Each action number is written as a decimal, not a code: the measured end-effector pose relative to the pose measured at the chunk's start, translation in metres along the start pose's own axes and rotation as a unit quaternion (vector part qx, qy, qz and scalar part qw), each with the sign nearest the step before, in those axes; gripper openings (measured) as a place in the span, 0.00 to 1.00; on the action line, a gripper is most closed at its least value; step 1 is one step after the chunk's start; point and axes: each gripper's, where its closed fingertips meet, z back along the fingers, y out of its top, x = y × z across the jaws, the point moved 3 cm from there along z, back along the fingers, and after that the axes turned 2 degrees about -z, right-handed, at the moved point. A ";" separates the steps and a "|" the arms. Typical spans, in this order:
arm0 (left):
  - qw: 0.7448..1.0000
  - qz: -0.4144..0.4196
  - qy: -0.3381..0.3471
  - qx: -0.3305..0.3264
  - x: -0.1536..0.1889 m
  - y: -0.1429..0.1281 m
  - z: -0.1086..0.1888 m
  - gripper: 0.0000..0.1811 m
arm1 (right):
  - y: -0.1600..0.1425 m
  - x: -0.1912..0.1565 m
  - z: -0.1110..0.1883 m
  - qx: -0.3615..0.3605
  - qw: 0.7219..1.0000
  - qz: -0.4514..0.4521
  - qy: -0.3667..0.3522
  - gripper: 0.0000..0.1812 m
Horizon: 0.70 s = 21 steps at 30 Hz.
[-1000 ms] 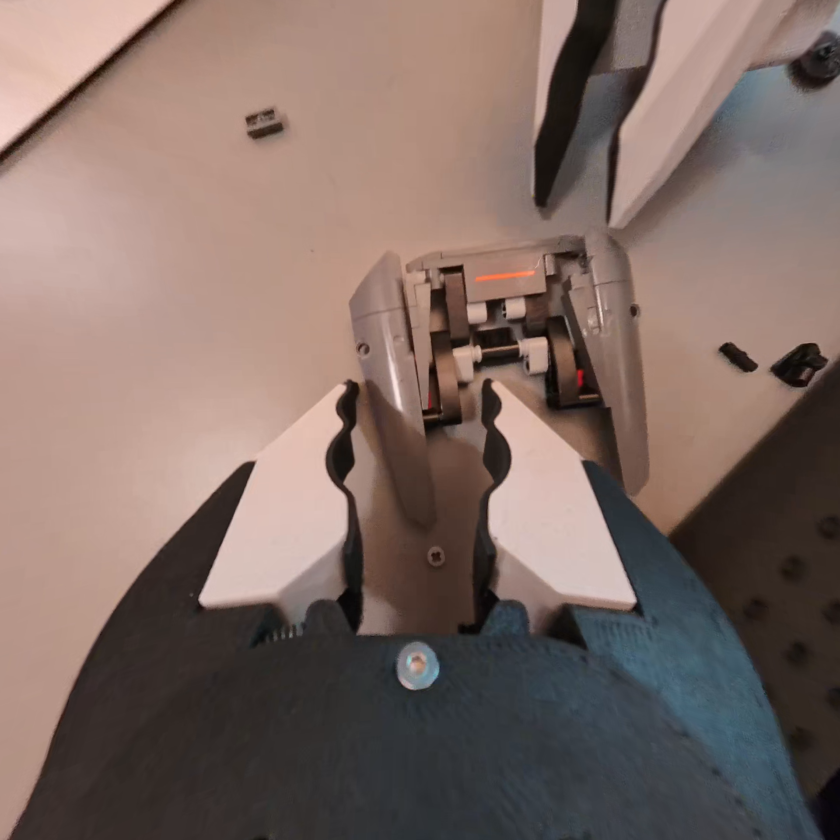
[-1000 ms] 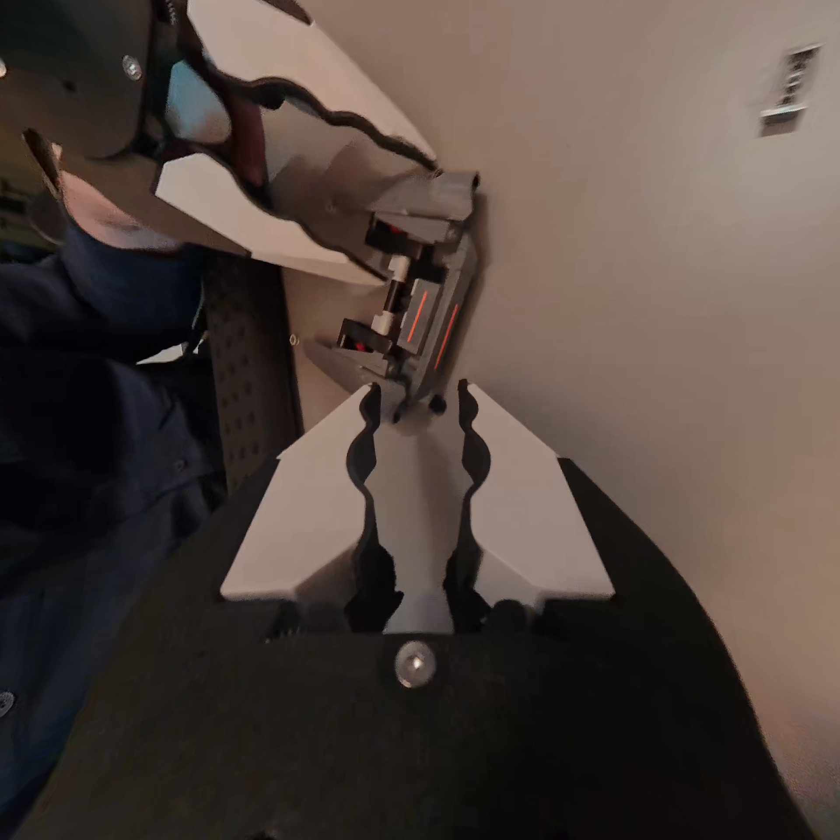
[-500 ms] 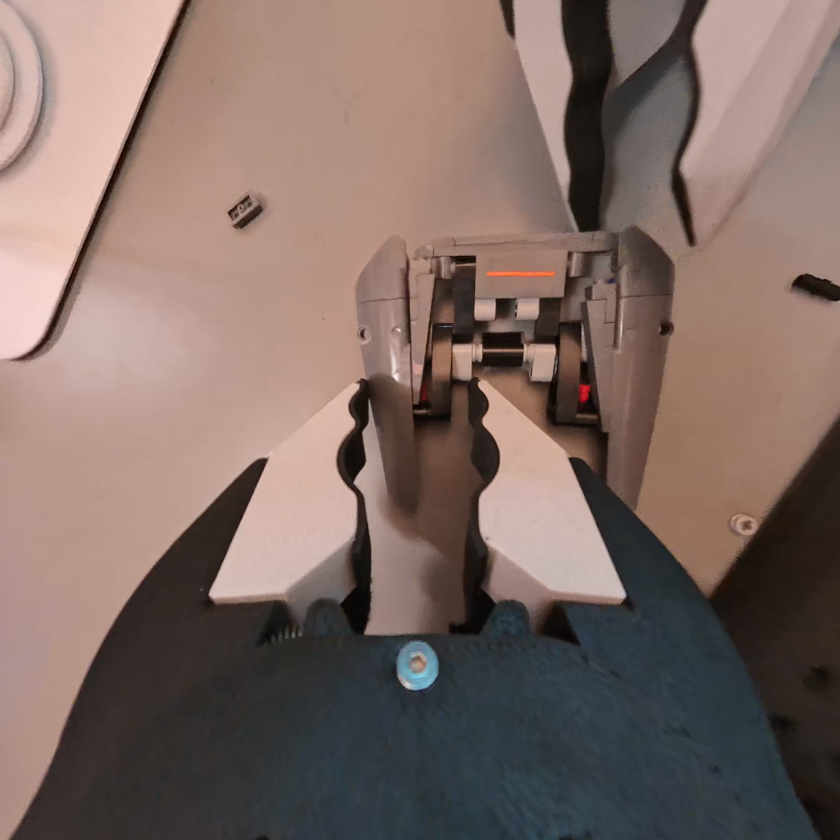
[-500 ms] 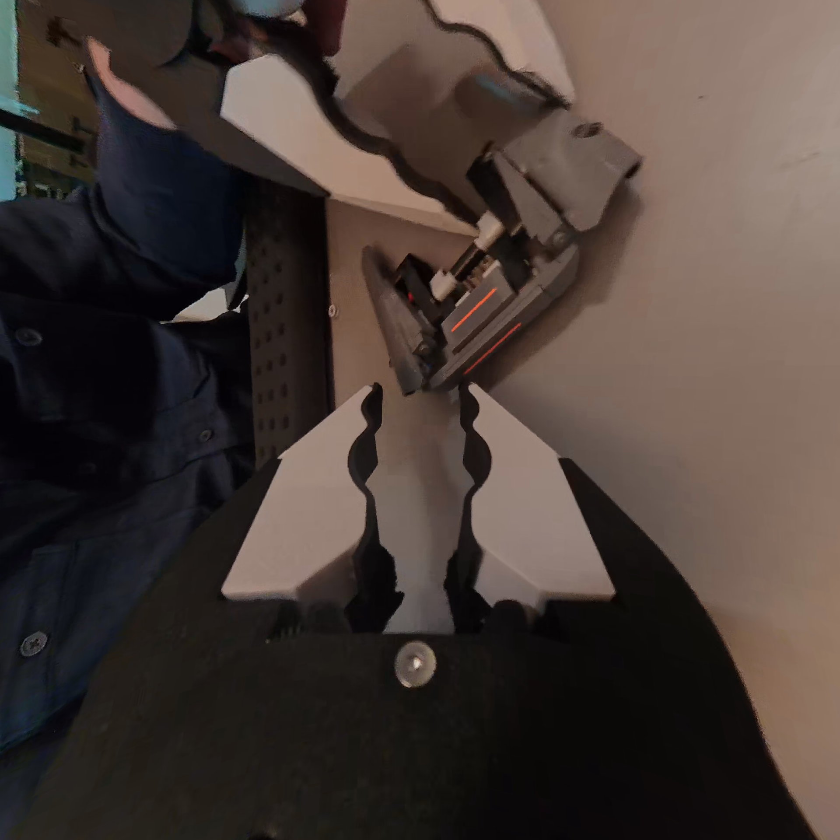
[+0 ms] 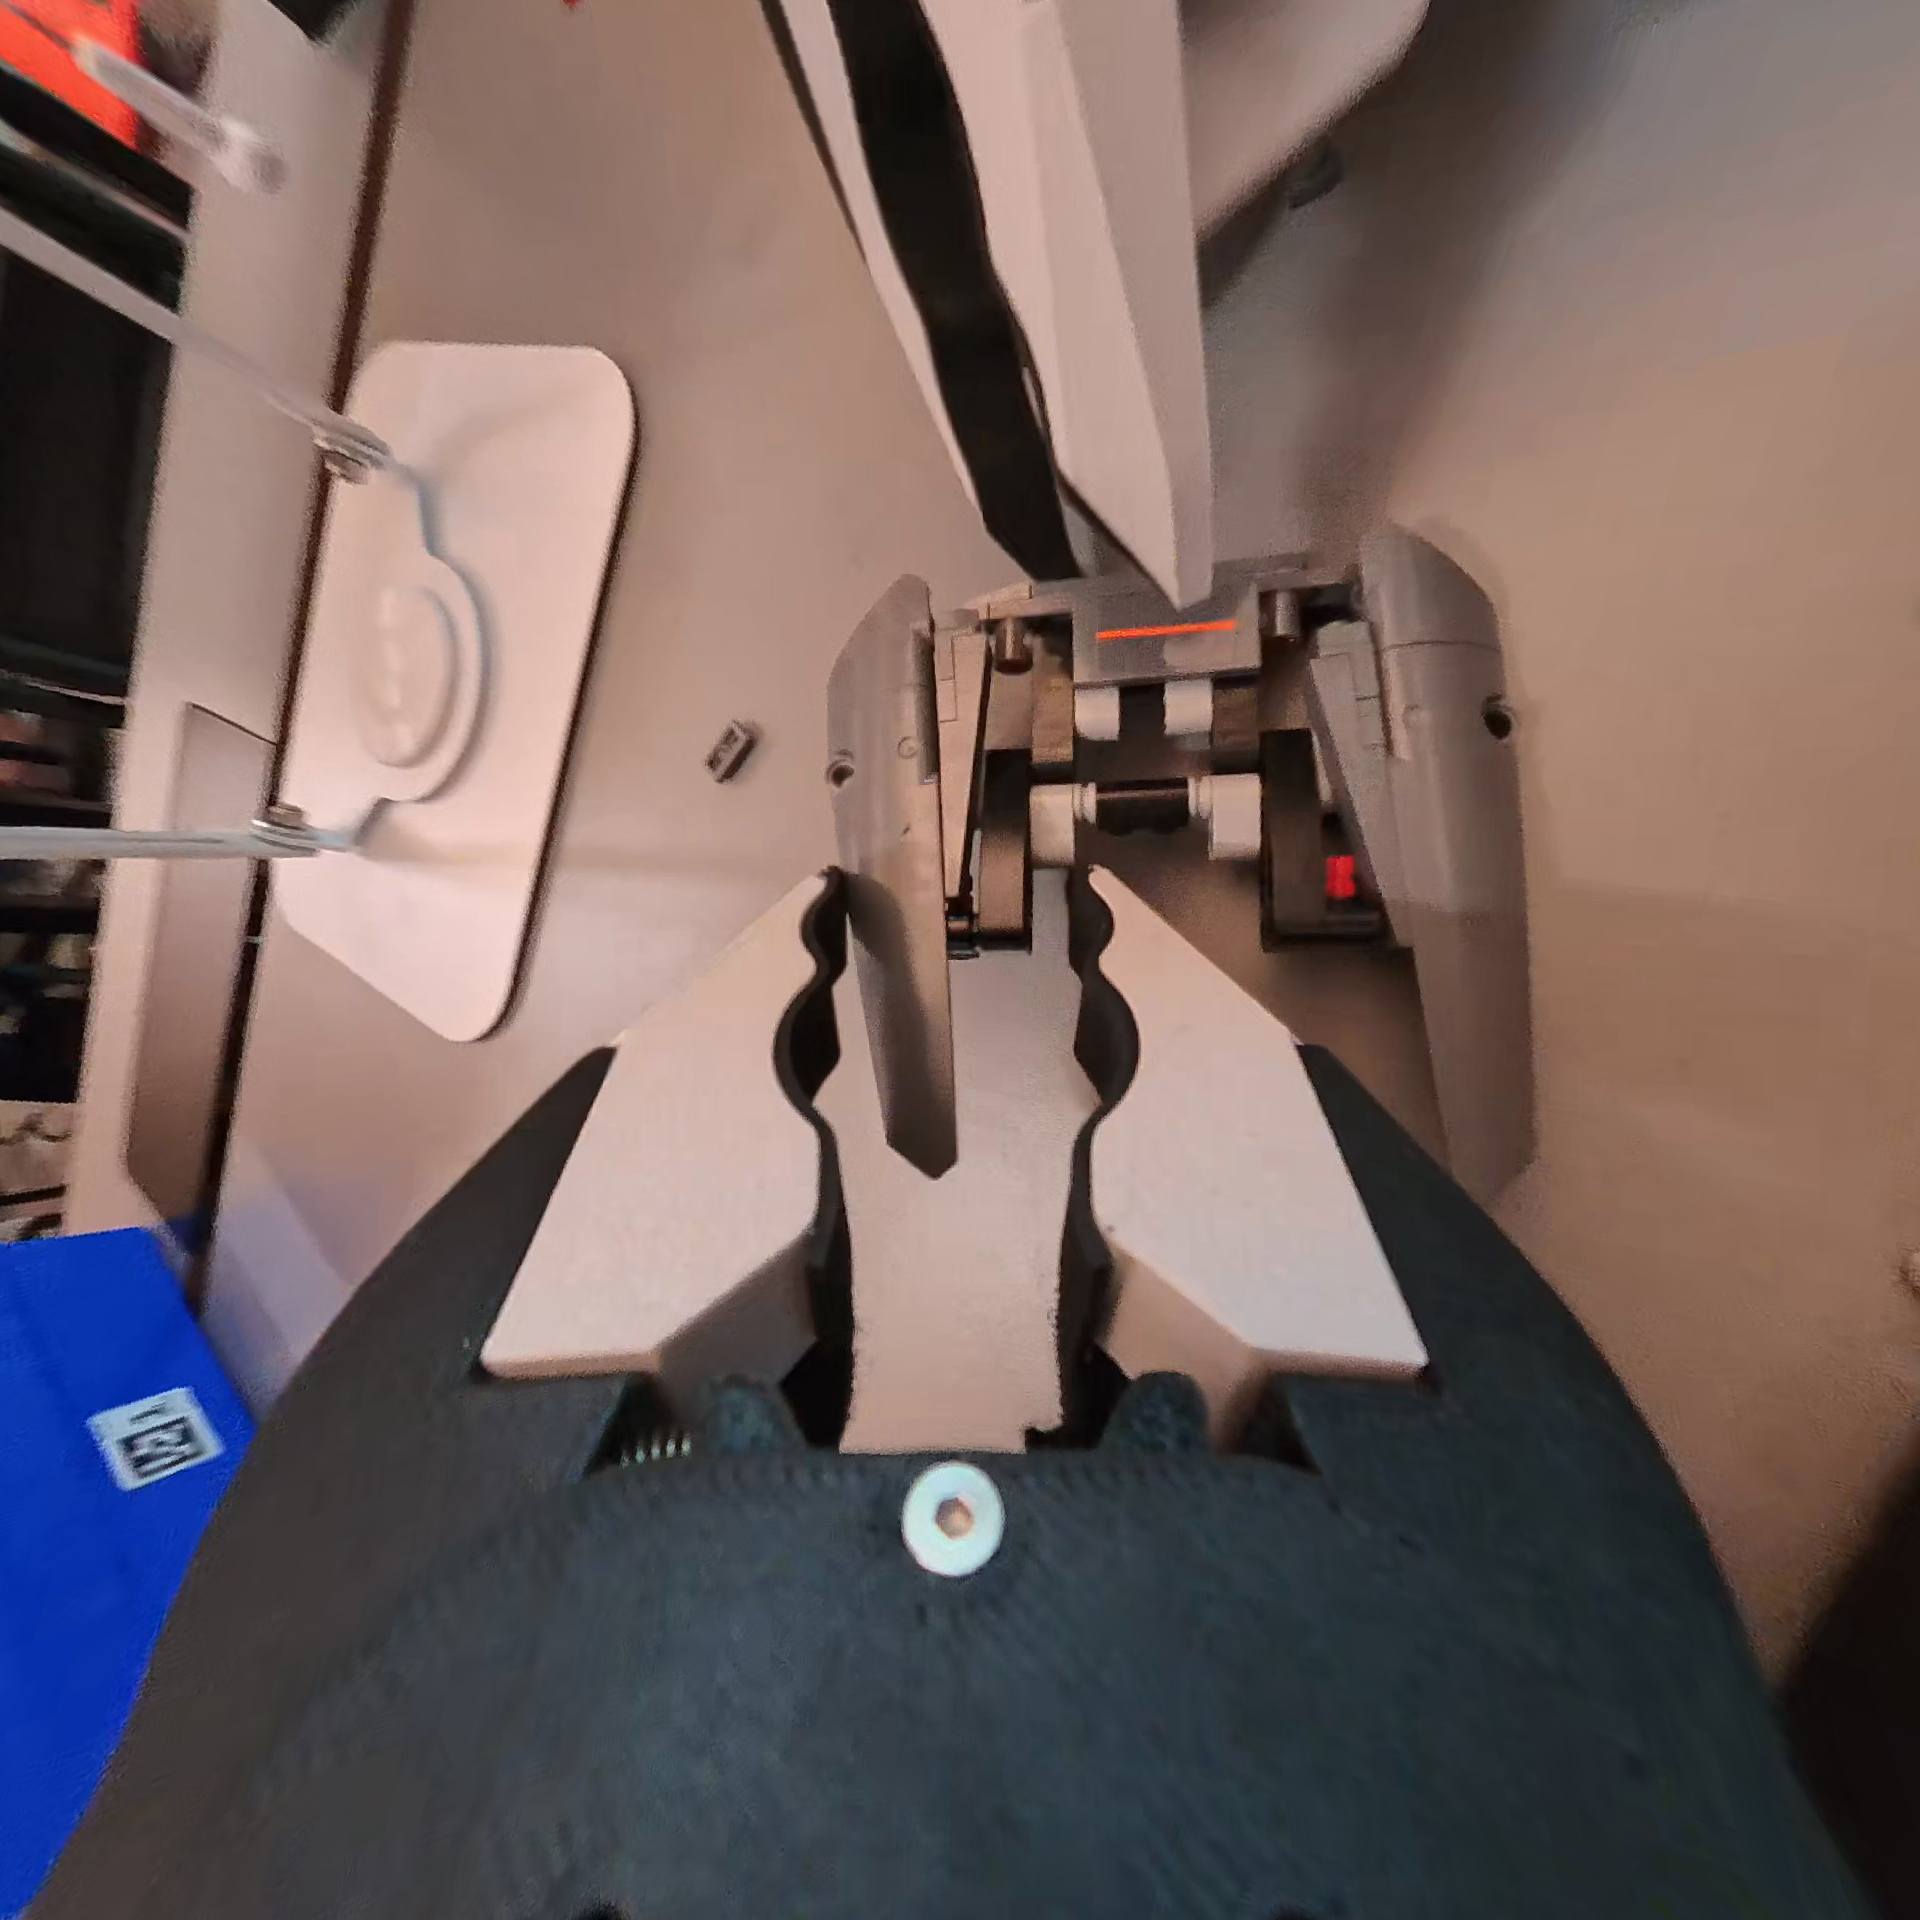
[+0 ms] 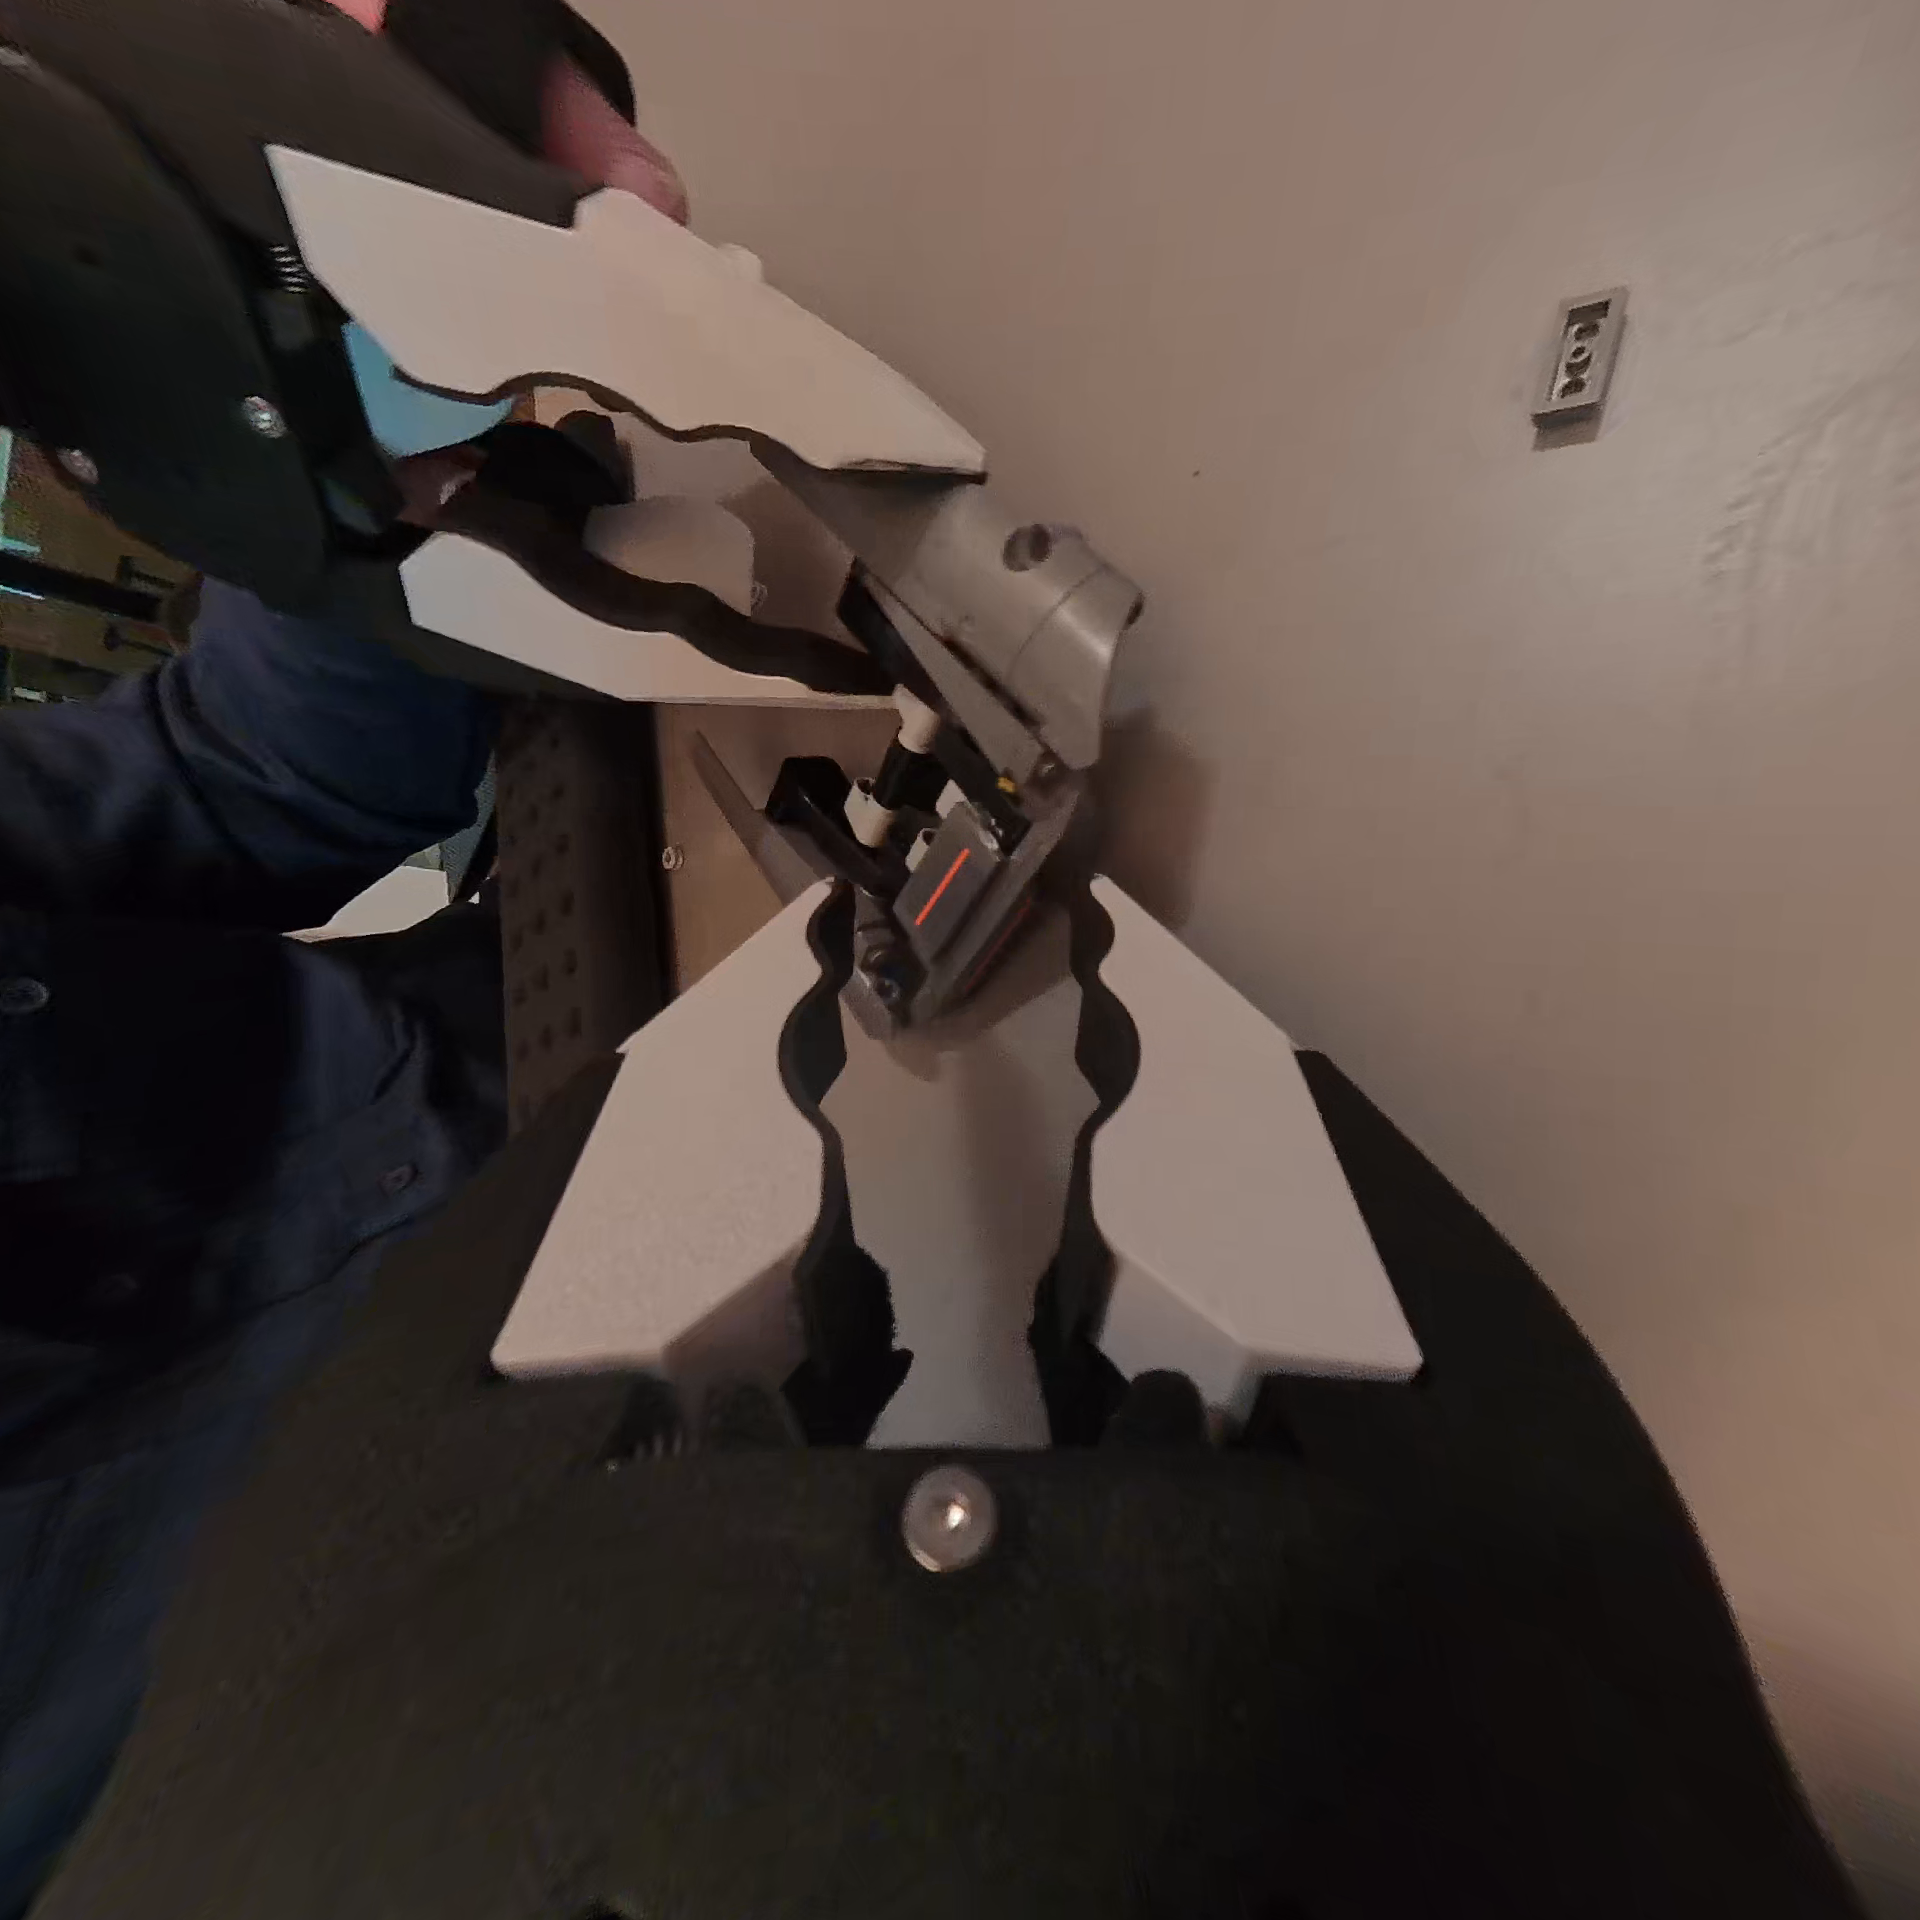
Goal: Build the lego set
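The model [image 5: 1174, 790] I'm working on is grey: two long curved side panels, black beams, white bushes on a dark axle, an orange stripe on its end plate. It hangs above the table [image 5: 748, 312], lifted since a second ago. My left gripper [image 5: 958, 894] grasps its left panel, as before. My right gripper [image 6: 961, 904] has closed in: its fingers now straddle the striped end, but I cannot tell if they press it. A loose grey plate [image 6: 1579, 364] lies well apart.
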 end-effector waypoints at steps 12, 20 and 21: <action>0.998 -0.042 0.051 0.014 -0.002 0.009 0.009 0.19 | 0.004 0.008 -0.006 0.010 1.000 -0.013 0.001 0.26; 0.995 -0.055 0.079 0.014 -0.007 0.011 0.011 0.18 | 0.005 0.001 -0.008 0.014 1.000 -0.008 0.023 0.19; 0.994 -0.060 0.087 0.016 -0.009 0.012 0.013 0.18 | 0.007 0.000 -0.005 0.022 0.999 -0.011 0.034 0.18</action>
